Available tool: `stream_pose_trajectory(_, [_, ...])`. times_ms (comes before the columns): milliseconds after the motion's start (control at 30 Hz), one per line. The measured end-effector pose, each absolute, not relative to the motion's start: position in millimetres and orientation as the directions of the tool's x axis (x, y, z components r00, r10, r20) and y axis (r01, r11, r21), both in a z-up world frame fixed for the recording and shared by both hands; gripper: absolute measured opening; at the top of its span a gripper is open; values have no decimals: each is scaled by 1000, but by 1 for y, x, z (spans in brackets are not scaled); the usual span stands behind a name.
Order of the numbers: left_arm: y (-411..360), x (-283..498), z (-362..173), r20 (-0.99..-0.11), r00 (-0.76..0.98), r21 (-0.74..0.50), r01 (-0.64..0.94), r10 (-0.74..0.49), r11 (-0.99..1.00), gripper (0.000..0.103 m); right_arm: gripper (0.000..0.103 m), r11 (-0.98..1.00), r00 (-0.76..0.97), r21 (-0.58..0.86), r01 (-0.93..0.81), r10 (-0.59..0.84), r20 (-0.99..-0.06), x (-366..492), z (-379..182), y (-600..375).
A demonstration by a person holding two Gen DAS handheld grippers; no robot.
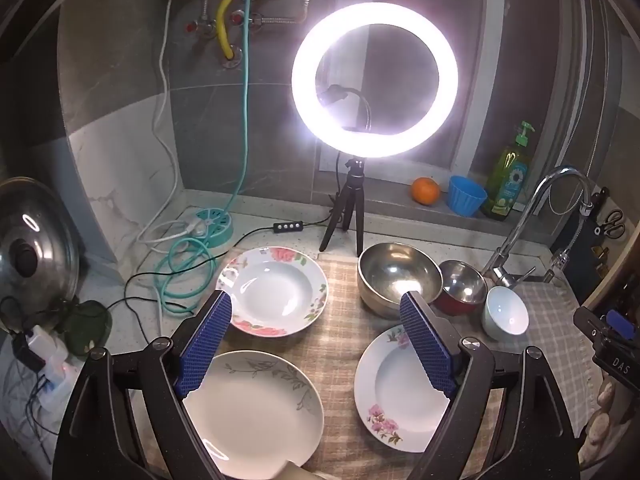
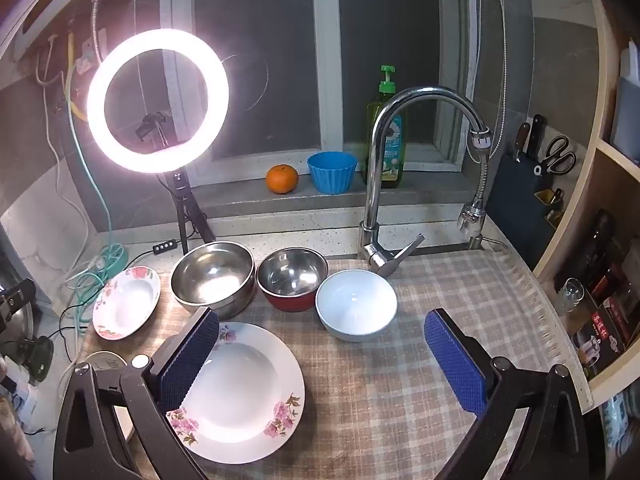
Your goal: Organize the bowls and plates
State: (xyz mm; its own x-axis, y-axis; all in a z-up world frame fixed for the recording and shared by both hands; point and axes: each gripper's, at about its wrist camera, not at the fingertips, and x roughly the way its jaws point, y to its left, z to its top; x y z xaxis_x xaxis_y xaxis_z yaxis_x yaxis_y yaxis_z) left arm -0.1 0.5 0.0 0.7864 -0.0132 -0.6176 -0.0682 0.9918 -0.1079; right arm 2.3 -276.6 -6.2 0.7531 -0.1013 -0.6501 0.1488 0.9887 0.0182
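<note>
Both tools released, nothing between the pads of either.

Hidden or cut off: the leaf-pattern plate (image 1: 256,412) at the near left of the checked cloth (image 1: 340,360) is partly behind the left gripper's (image 1: 318,344) left finger and cropped at the bottom of the left wrist view; in the right wrist view only a sliver of it shows behind the gripper frame. The pink-flower plate (image 2: 240,392) is overlapped by the right gripper's (image 2: 328,360) left finger, so part of its near-left rim cannot be seen. The right gripper enters the left wrist view only as a dark piece at the right edge. Ring light (image 1: 374,80) glare washes out the wall behind it.

Positions: rose-rimmed plate (image 1: 276,292) at the far left edge of the cloth, partly over the edge toward the cables. Along the far edge, left to right: large steel bowl (image 2: 214,280), red-sided steel bowl (image 2: 292,278), white bowl (image 2: 356,304); the first two look to touch, the white bowl sits just beside the red one, near the faucet (image 2: 400,160) base.

Relative to tools: left gripper hangs above the bare cloth between the leaf-pattern and pink-flower plates, the rose-rimmed plate just beyond its left finger and the large steel bowl just beyond its right. Right gripper is above bare cloth right of the pink-flower plate, white bowl just ahead.
</note>
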Motion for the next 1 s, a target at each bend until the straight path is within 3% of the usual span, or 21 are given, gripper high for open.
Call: stream_pose_trajectory(1000, [-9,-2,1,-617,787,-61,-45,-3,997,87,101,990,747,41,132,-72,-661,4,-14,-278])
